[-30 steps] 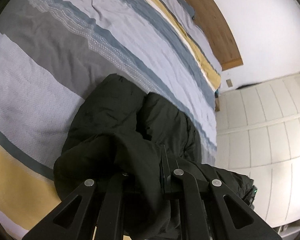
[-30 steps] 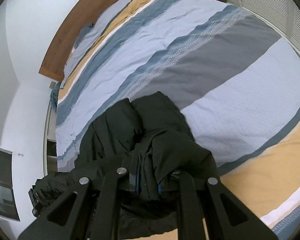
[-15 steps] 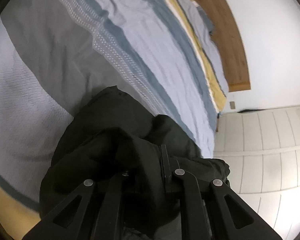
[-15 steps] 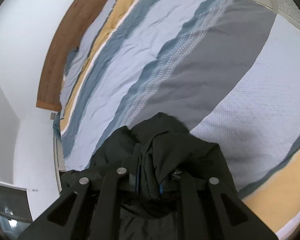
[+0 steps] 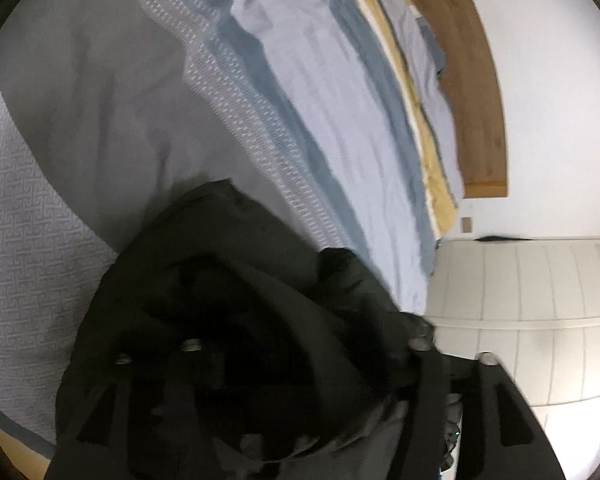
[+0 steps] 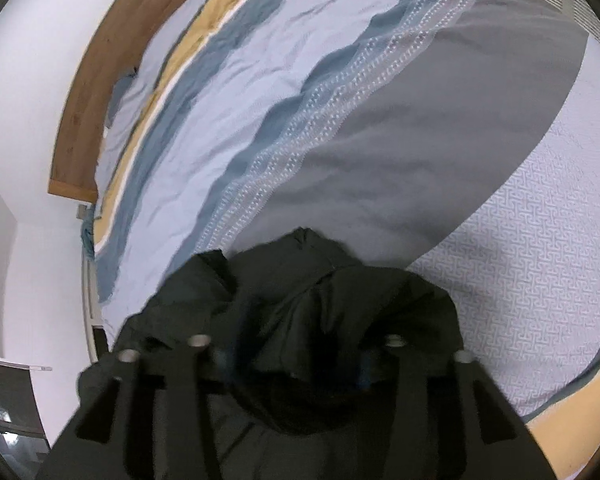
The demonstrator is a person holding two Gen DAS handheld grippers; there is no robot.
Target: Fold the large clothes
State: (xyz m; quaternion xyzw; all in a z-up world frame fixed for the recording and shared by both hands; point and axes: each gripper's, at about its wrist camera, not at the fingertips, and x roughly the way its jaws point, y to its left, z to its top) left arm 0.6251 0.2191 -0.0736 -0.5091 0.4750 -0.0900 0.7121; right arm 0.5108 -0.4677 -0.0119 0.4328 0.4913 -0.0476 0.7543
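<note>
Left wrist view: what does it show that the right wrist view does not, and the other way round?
Only the left view shows the white panelled doors and the left gripper, jaws opening. Only the right view shows a dark screen low on the wall and the right gripper, jaws opening. Both show the black garment between the fingers, lying on the striped bedcover, and the wooden headboard.

Directly ahead of both grippers, the path is blocked by a bunched black padded garment (image 5: 228, 320) (image 6: 300, 304) lying on the striped blue, grey and yellow bed cover (image 5: 112, 120) (image 6: 440, 140). Beyond the garment, the cover is unobstructed up to the brown wooden headboard (image 5: 472, 80) (image 6: 96, 92). Passage on one side is limited by a white panelled wardrobe (image 5: 532, 308) beside the bed.
</note>
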